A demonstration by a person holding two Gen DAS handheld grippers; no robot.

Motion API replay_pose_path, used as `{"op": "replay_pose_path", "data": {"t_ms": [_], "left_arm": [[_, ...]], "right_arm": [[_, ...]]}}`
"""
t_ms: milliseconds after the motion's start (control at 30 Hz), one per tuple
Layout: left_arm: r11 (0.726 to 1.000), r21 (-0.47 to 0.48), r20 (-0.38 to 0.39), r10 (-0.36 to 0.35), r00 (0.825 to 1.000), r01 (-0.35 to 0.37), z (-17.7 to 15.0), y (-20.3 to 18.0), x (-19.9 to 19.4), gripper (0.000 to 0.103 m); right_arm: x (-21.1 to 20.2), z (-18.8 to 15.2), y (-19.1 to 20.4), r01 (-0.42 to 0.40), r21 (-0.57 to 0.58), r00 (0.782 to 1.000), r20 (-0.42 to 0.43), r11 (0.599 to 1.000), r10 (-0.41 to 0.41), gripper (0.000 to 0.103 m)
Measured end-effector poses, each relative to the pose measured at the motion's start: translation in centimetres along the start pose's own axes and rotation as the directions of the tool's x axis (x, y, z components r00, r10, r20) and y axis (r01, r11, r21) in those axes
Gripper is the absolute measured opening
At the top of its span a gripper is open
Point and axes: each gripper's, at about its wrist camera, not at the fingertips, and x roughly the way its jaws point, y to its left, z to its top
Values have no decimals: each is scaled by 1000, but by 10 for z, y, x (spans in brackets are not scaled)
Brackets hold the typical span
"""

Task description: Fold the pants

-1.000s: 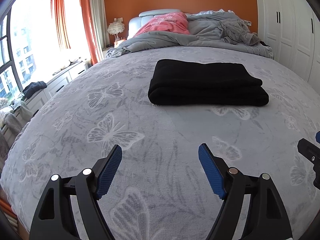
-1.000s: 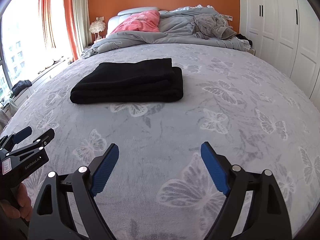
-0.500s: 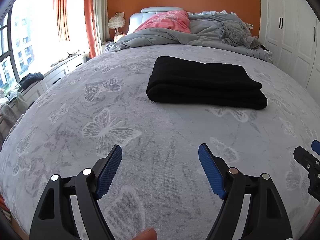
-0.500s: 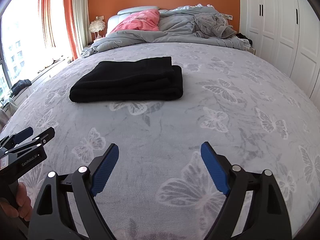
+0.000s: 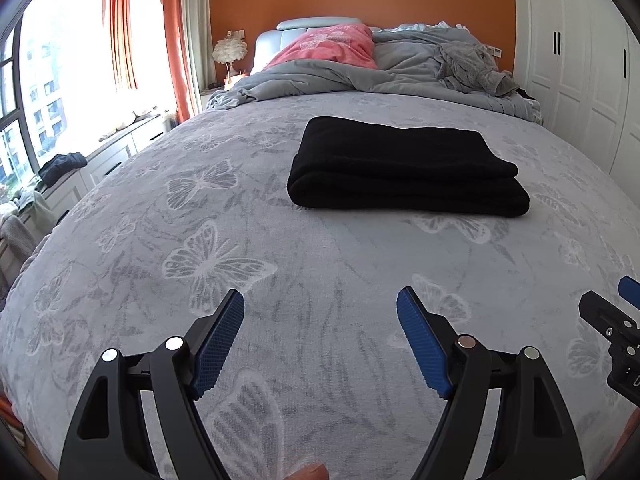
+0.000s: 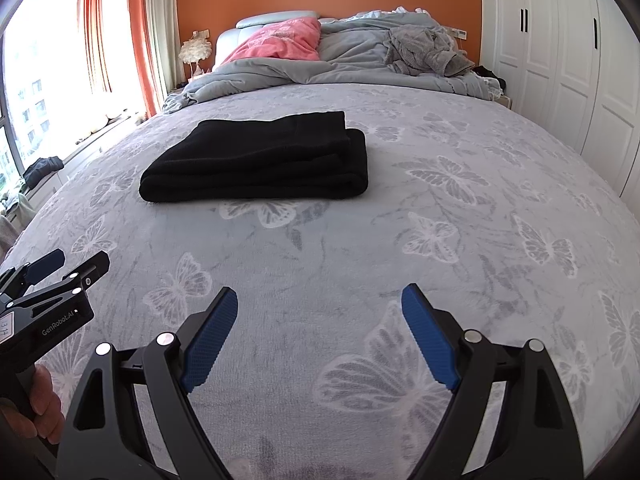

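Observation:
The black pants (image 5: pixel 404 172) lie folded in a neat rectangular stack on the grey butterfly bedspread (image 5: pixel 248 248), seen also in the right wrist view (image 6: pixel 260 160). My left gripper (image 5: pixel 320 300) is open and empty, well short of the stack, above the near part of the bed. My right gripper (image 6: pixel 316 296) is open and empty too, to the right of the left one. The right gripper's tip shows at the left view's right edge (image 5: pixel 612 320); the left gripper shows at the right view's left edge (image 6: pixel 52 280).
A rumpled grey duvet (image 5: pixel 360 76), a pink pillow (image 5: pixel 332 46) and a grey garment (image 5: pixel 472 64) lie at the headboard. White wardrobe doors (image 6: pixel 560 60) stand on the right, a window and orange curtains (image 5: pixel 176 40) on the left. A low cabinet (image 5: pixel 100 160) runs under the window.
Both grippers stay open and apart from the pants. The left view has tilted and shifted slightly; the stack has not moved.

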Motion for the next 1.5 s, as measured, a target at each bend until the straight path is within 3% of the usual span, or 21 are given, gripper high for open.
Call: {"op": "replay_pose_path", "data": {"t_ms": [933,1500], "left_arm": [[999,40,-7,1,1000,0,-2,-6,1,76],[999,-21,-19,-35,999,35,-1,3,-1,76]], "right_arm": [[2,-1,1,-4,-4,1000,-4,1000,4,82],[3,-1,2,-4,-5,1000,-5,1000,4,82]]}}
